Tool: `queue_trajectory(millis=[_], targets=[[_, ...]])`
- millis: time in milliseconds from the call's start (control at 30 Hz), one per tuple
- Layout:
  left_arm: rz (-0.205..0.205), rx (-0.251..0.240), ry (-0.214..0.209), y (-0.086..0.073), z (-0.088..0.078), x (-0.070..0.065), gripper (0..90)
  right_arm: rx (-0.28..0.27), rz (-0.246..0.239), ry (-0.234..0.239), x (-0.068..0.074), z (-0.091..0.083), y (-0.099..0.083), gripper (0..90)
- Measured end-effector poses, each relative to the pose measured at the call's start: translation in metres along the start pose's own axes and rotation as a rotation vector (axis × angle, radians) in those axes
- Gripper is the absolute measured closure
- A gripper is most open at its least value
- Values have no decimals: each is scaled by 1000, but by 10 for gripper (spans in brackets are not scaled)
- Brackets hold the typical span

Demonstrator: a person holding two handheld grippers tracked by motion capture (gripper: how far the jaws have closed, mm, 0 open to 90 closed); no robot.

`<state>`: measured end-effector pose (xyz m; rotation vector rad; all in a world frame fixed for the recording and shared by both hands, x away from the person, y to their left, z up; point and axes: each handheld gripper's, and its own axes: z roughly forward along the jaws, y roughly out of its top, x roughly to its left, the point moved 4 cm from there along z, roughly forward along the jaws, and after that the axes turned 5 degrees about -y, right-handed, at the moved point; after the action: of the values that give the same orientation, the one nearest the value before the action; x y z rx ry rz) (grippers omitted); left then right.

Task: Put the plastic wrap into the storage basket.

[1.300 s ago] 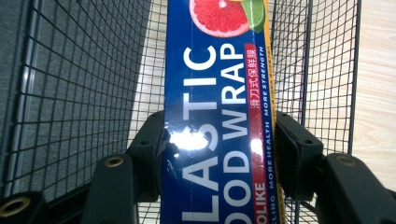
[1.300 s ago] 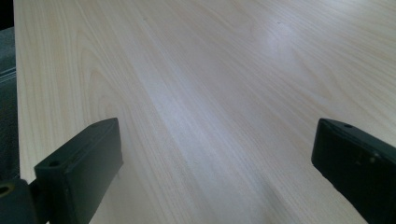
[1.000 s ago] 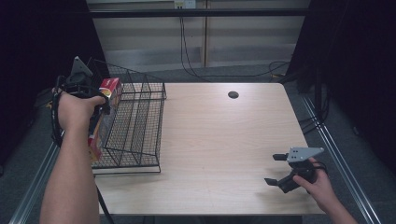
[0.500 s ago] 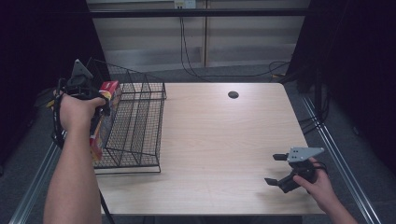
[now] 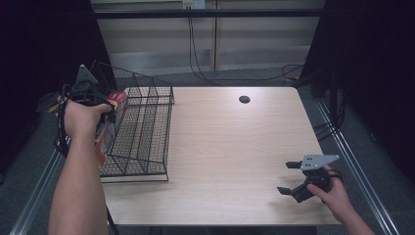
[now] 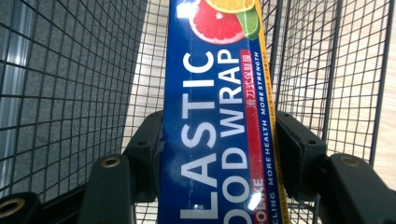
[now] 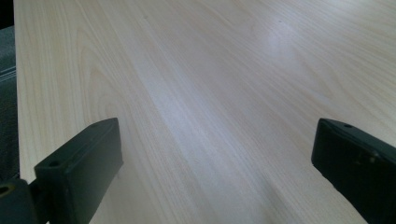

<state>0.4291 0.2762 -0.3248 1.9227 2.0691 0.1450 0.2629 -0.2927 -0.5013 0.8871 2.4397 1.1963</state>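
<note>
A long blue plastic-wrap box [image 6: 217, 116], with fruit printed on it, runs between the jaws of my left gripper [image 6: 219, 140], whose pads press on both its long sides. Wire mesh rises on either side of the box. In the high view the left gripper [image 5: 110, 108] holds this box [image 5: 103, 139] at the left side of the black wire basket [image 5: 142, 127]. Near the table's front right corner, my right gripper [image 5: 288, 177] rests open with only bare wood [image 7: 210, 70] between its jaws [image 7: 215, 158].
The wire basket stands on the left part of the light wooden table [image 5: 230, 147] and has upright dividers. A round black cable hole [image 5: 244, 99] sits near the far edge. Cables lie on the floor behind the table.
The left hand with the box has shifted slightly at the basket's left side. The right hand has kept still.
</note>
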Motion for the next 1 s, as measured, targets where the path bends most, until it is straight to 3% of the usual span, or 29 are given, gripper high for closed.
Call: queue_trajectory(millis=[333, 433, 467, 500, 533, 600, 667, 733, 1000], targets=[[-5, 7, 5, 2, 2, -2, 417, 5, -3, -1, 0, 1, -1, 16], [7, 2, 24, 4, 1, -2, 405, 4, -1, 3, 0, 1, 0, 16], [-3, -37, 15, 6, -3, -2, 396, 5, -1, 0, 0, 1, 0, 16], [-3, -37, 15, 6, -3, -2, 392, 5, -1, 0, 0, 1, 0, 16], [-1, -95, 2, 9, -11, -4, 393, 5, -1, 0, 0, 1, 0, 16], [13, -86, -6, 9, -12, -6, 395, 6, -1, 1, 0, 1, 0, 16], [2, -98, -44, 7, -14, -12, 384, 7, -4, 7, 1, 1, 0, 16], [36, -98, -59, 6, -15, -20, 375, 4, -2, 2, 1, 0, 0, 16], [86, -122, -110, 4, -20, -42, 347, -2, -1, 0, 1, -1, 0, 16]])
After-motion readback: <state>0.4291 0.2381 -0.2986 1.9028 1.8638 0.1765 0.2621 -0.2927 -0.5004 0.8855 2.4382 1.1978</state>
